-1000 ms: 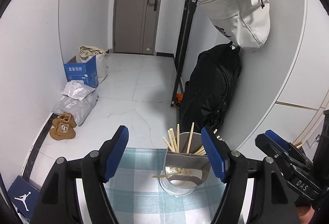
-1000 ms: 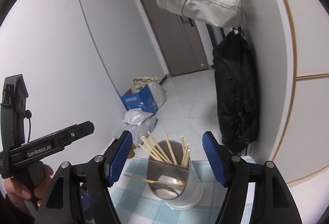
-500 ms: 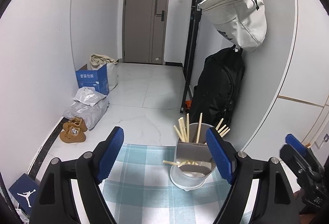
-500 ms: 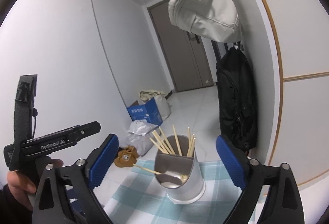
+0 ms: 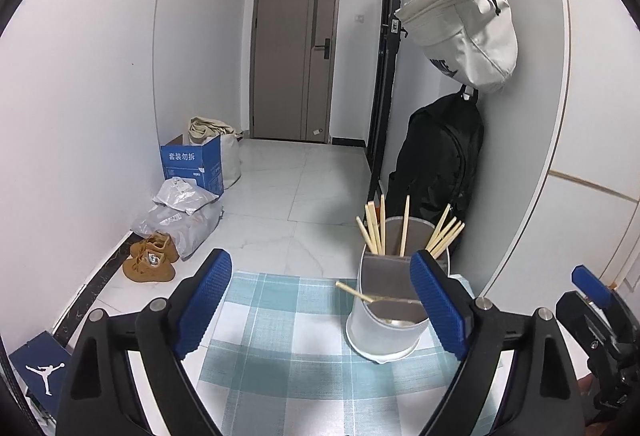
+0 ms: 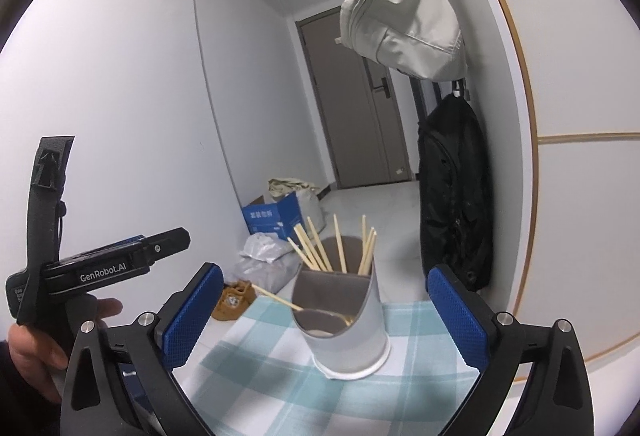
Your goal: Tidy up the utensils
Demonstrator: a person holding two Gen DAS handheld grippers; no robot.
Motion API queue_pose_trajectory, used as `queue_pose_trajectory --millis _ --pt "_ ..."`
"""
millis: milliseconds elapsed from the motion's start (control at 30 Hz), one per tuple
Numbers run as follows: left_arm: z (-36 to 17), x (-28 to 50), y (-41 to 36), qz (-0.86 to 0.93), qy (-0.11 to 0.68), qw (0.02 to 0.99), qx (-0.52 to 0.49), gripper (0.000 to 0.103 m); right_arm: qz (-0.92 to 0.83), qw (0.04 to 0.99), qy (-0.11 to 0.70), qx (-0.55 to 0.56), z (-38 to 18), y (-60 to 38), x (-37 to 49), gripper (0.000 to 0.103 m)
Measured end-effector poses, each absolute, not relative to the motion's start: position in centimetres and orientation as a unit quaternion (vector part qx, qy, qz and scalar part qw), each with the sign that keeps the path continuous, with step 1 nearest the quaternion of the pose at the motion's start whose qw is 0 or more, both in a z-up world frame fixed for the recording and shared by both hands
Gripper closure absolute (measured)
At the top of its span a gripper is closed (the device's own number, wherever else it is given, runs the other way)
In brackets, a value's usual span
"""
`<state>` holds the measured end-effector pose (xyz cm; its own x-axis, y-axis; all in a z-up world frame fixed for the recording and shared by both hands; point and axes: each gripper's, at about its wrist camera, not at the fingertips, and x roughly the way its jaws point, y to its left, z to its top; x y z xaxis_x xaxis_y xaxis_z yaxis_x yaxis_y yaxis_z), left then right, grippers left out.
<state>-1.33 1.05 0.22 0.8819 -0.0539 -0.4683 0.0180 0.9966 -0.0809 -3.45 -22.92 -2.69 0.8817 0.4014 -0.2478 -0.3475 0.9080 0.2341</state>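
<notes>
A grey-and-white utensil holder (image 5: 384, 320) (image 6: 348, 332) stands on a teal checked cloth (image 5: 280, 336) (image 6: 248, 364). Several wooden chopsticks (image 5: 380, 228) (image 6: 320, 252) stand upright in its taller rear part. One more chopstick (image 5: 352, 290) (image 6: 276, 298) lies across the low front part, sticking out to the left. My left gripper (image 5: 320, 264) is opening, with nothing between its jaws; the holder is just behind its right finger. My right gripper (image 6: 326, 276) is also opening, short of the holder and not touching it. Its blue pad (image 5: 592, 286) shows at the right edge of the left wrist view.
A person's hand (image 6: 40, 340) holds the left gripper (image 6: 120, 264). A white wall with a black backpack (image 5: 436, 163) and a beige bag (image 5: 468, 27) runs along the right. Beyond the table's far edge lie brown shoes (image 5: 150, 262), plastic bags and a blue box (image 5: 192, 163).
Both pairs of jaws have spread wider. More of the checked cloth shows in both views. In the left wrist view the holder has shifted right, behind the right finger.
</notes>
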Motion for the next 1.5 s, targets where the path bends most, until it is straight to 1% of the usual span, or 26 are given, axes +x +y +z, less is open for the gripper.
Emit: queue_pose_trajectory --millis 333,600,867,1500 --pt "-3.1 -0.5 1.2 -0.002 0.258 0.965 -0.038 0.015 0.186 0.968 0.153 0.074 -5.8 -22.2 -3.4 0.0" --pt "-3.0 -0.5 1.0 -0.006 0.257 0.966 -0.036 0.015 0.189 0.968 0.15 0.076 -6.6 -21.8 -3.0 0.0" --pt "-3.1 -0.6 0.9 0.0 0.257 0.966 -0.034 0.015 0.183 0.965 0.154 0.105 -6.7 -22.7 -2.5 0.0" --pt "-3.3 -0.5 1.2 0.001 0.266 0.963 -0.038 0.015 0.178 0.968 0.152 0.094 -6.8 -22.6 -2.9 0.0"
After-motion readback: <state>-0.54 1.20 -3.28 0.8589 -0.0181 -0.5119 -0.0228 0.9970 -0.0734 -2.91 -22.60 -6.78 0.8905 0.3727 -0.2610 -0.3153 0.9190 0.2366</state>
